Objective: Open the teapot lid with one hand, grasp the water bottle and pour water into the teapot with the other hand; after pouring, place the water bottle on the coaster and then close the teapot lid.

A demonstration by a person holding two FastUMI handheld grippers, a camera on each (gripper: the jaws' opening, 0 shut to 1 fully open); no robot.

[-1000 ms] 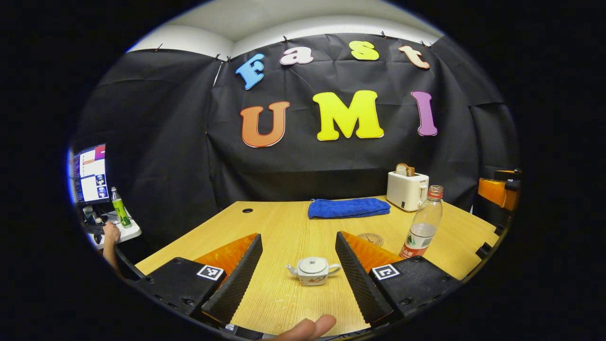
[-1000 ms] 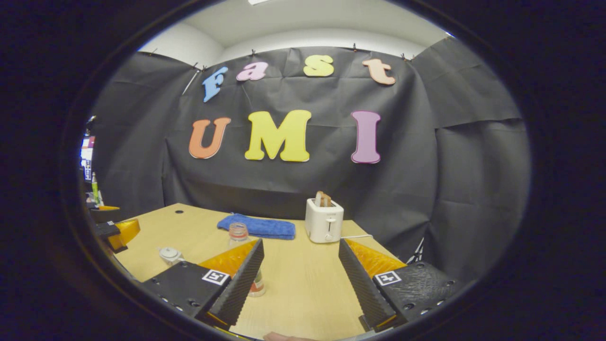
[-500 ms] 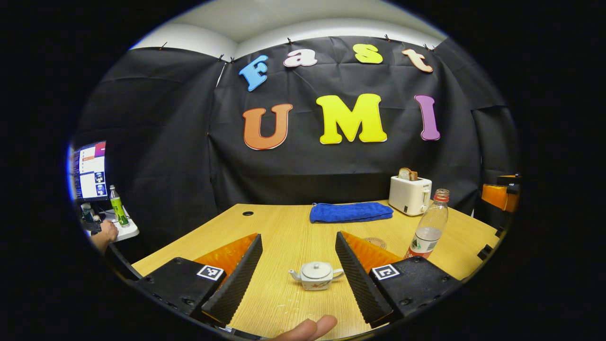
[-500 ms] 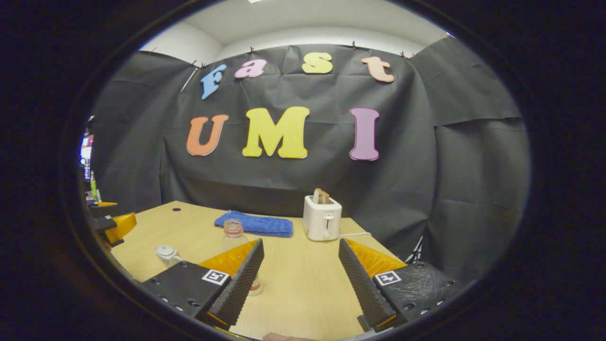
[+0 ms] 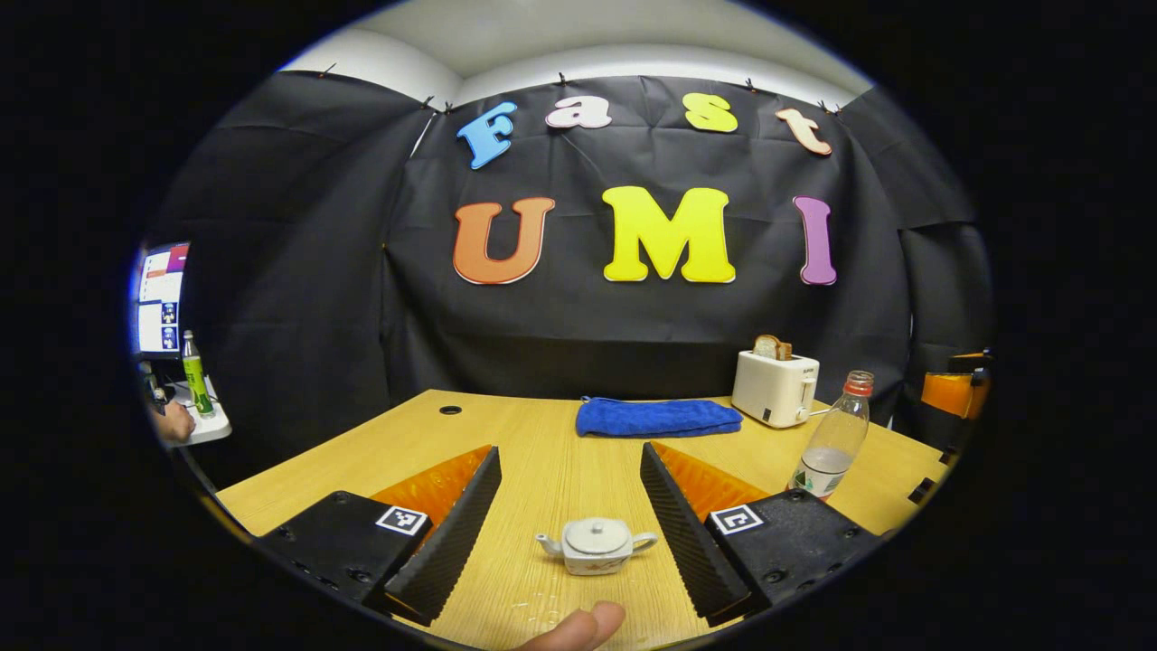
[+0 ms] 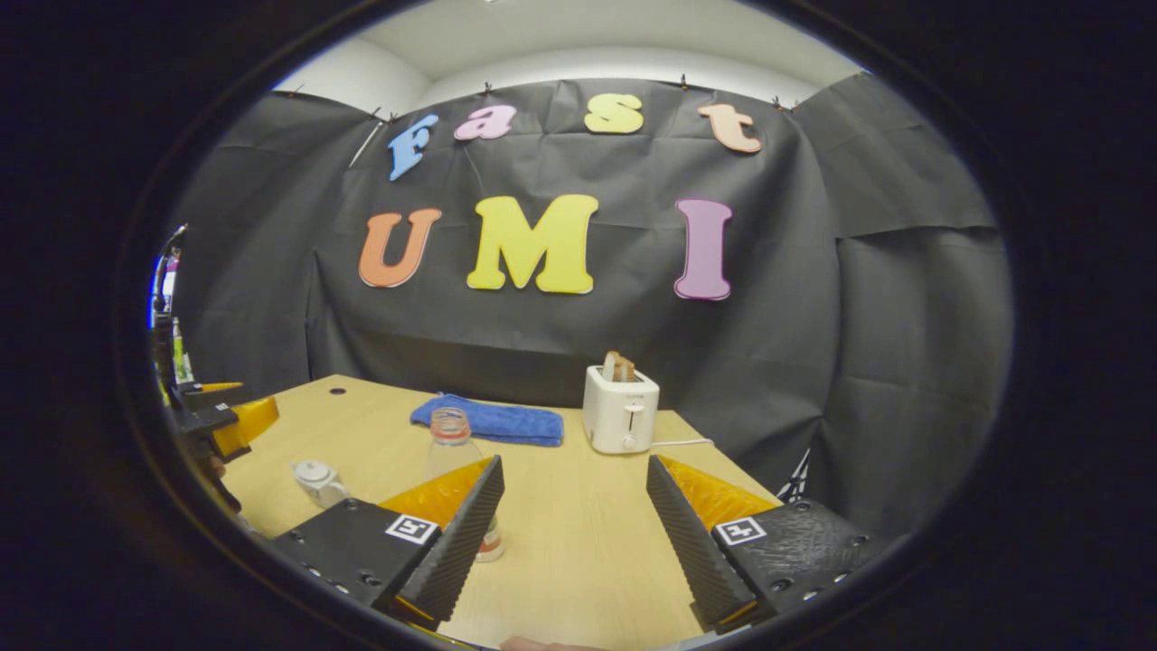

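Teapot (image 5: pixel 595 545) lidded, water bottle (image 5: pixel 832 436) upright.
Spout was pointed left between the wide-spread, empty left gripper (image 5: pixel 571 515); right gripper (image 6: pixel 575 524) likewise.

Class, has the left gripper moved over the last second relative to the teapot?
Yes. In the left gripper view the left gripper has come slightly closer to the teapot, which sits lower between its fingers.

- I see a light wooden table (image 5: pixel 542 443) with a dark round hole (image 5: pixel 449 410) at its 11 o'clock.
- On it: white teapot (image 5: pixel 595 545) nearest me, water bottle (image 5: pixel 836 436) at 2 o'clock, blue towel (image 5: pixel 655 418) and white toaster (image 5: pixel 775 387) along the 12 o'clock edge.
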